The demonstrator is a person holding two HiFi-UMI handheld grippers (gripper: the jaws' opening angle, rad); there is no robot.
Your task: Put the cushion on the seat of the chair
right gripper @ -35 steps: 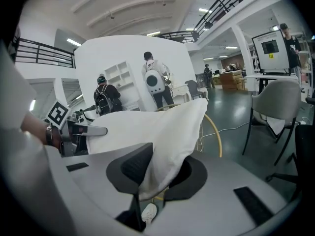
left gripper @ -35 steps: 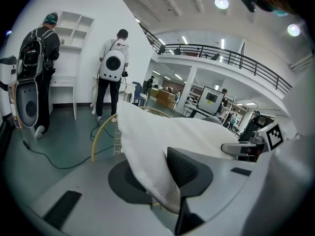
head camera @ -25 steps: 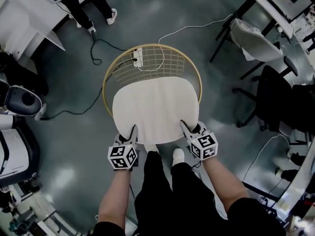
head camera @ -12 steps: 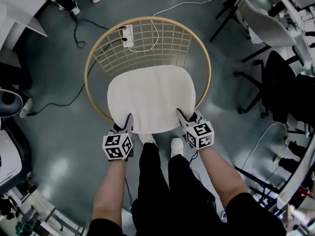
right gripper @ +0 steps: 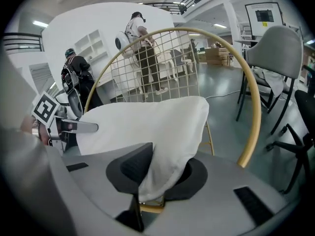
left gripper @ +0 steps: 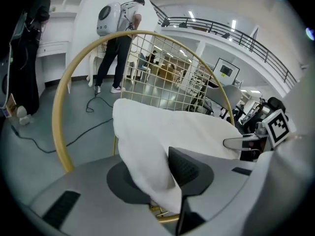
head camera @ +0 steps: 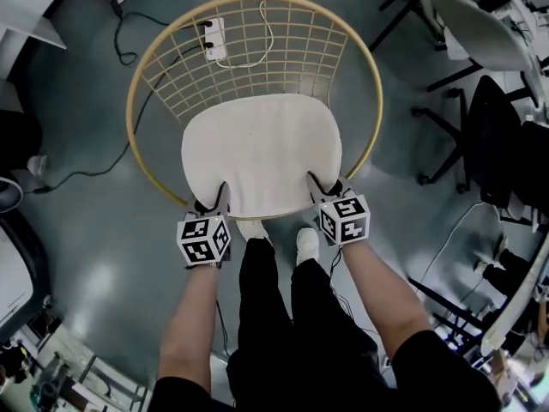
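A white cushion (head camera: 262, 153) hangs flat inside the chair's gold hoop (head camera: 129, 110), in front of its wire-mesh back (head camera: 257, 50). My left gripper (head camera: 216, 199) is shut on the cushion's near left corner, and my right gripper (head camera: 319, 185) is shut on the near right corner. In the left gripper view the cushion (left gripper: 162, 132) folds down between the jaws of the left gripper (left gripper: 160, 181), with the hoop (left gripper: 55, 117) behind. In the right gripper view a fold of the cushion (right gripper: 147, 127) sits pinched in the right gripper (right gripper: 157, 173), with the hoop (right gripper: 257, 107) beside it. The seat below is hidden.
A power strip (head camera: 213, 37) and cables lie on the floor behind the mesh. A grey chair (head camera: 480, 24) and a black office chair (head camera: 502, 144) stand at the right. My legs and white shoes (head camera: 307, 243) are just in front of the chair. A person (left gripper: 115, 38) stands far behind.
Both grippers have come down with the cushion, which now sits lower and deeper inside the hoop. The grips on both corners look the same.
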